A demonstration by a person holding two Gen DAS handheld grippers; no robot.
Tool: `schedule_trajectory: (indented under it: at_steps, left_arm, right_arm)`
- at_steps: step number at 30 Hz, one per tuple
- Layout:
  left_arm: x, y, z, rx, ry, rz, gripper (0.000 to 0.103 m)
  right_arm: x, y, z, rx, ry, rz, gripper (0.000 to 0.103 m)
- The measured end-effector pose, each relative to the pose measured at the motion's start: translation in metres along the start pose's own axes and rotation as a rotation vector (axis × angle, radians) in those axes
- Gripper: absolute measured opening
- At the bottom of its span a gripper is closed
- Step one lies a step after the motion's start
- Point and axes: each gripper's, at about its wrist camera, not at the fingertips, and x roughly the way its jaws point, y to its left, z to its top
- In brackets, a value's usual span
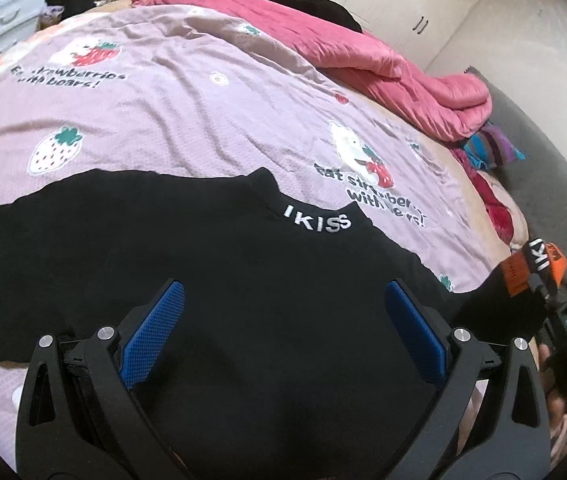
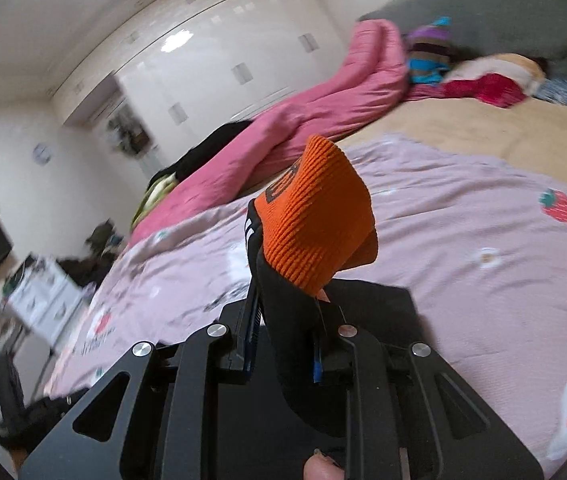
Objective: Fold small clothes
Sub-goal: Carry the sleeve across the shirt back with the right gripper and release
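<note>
Both wrist views look close and low across the same pink bedsheet (image 1: 203, 120), facing the wardrobe (image 2: 211, 56).

Your bed (image 1: 495, 216) carries a lilac strawberry-print sheet (image 1: 187, 112). On that sheet lies a black top (image 1: 163, 248), with a pink quilt (image 1: 363, 52) bunched along the far side.

Black angular tongs (image 1: 283, 320), blue textured pads (image 1: 151, 332), silver round screws (image 1: 105, 333)

Black top (image 1: 211, 280) lettered white, its cuff (image 2: 315, 216) ribbed orange; lilac bedsheet (image 1: 187, 92) printed with strawberries; pink quilt (image 1: 383, 68).
</note>
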Motion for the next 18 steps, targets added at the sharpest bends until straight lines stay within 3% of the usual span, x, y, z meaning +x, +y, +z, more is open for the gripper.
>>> schedule_trajectory:
  at_steps: [12,18]
  left_arm:
    - [0.001,0.035,-0.011,-0.111,0.055,-0.097,0.094]
    - [0.009,0.043,-0.018,-0.148,0.095,-0.149,0.094]
  right_arm:
    - [0.036,0.077,-0.058,-0.234,0.116,0.067,0.019]
    - [0.061,0.098,-0.095,-0.299,0.237,0.103,0.021]
